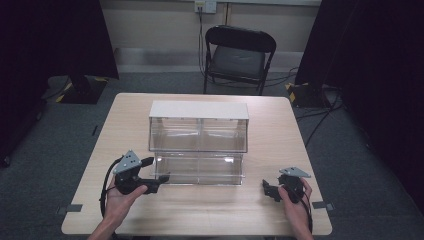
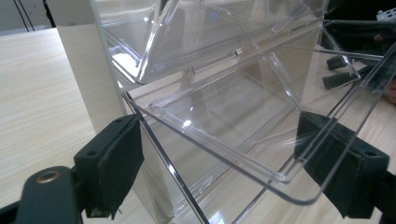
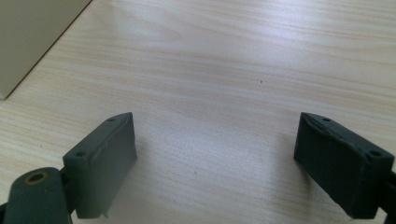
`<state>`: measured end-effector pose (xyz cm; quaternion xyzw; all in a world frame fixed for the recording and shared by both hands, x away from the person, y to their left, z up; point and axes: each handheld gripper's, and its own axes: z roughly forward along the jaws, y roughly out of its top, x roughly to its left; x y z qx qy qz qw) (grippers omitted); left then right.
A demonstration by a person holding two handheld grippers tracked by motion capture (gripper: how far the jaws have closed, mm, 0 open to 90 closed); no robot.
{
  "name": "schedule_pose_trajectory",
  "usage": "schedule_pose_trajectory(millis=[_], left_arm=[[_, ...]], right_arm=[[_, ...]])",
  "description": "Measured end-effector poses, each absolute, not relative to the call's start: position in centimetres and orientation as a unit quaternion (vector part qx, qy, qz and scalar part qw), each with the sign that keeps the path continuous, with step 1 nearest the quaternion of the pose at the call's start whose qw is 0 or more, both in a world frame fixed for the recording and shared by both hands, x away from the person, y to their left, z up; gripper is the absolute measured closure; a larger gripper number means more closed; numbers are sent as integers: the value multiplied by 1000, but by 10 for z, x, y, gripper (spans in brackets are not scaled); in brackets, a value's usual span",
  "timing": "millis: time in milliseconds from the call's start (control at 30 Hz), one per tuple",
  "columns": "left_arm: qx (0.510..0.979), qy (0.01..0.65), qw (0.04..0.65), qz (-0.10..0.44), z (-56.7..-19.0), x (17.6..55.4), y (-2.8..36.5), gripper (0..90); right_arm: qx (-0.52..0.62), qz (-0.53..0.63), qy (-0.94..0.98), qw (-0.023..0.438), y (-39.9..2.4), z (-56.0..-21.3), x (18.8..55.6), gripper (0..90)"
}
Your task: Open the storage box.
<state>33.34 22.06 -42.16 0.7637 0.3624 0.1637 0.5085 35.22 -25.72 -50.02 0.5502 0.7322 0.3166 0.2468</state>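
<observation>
A clear plastic two-tier drawer unit point(image 1: 198, 130) with a white top stands mid-table. Its lower drawer point(image 1: 200, 169) sticks out toward me. My left gripper point(image 1: 156, 172) is at that drawer's front left corner. In the left gripper view the gripper point(image 2: 219, 158) is open, and the lower drawer's rim point(image 2: 261, 170) passes between the two jaws without being clamped. My right gripper point(image 1: 270, 190) hovers low over the bare table near the front right, apart from the unit. In its own view the right gripper point(image 3: 215, 154) is open with nothing between the jaws.
The wooden table point(image 1: 200, 212) has free room in front of the unit and on both sides. A black folding chair point(image 1: 239, 55) stands beyond the far edge. The unit's pale side panel point(image 3: 28, 37) shows at the top left of the right gripper view.
</observation>
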Motion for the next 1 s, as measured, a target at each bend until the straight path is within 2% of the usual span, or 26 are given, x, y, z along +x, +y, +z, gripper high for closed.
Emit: schedule_pose_trajectory(millis=[1000], left_arm=[[751, 357, 525, 180, -410, 338, 224, 155]], right_arm=[[550, 317, 732, 247, -257, -500, 352, 120]])
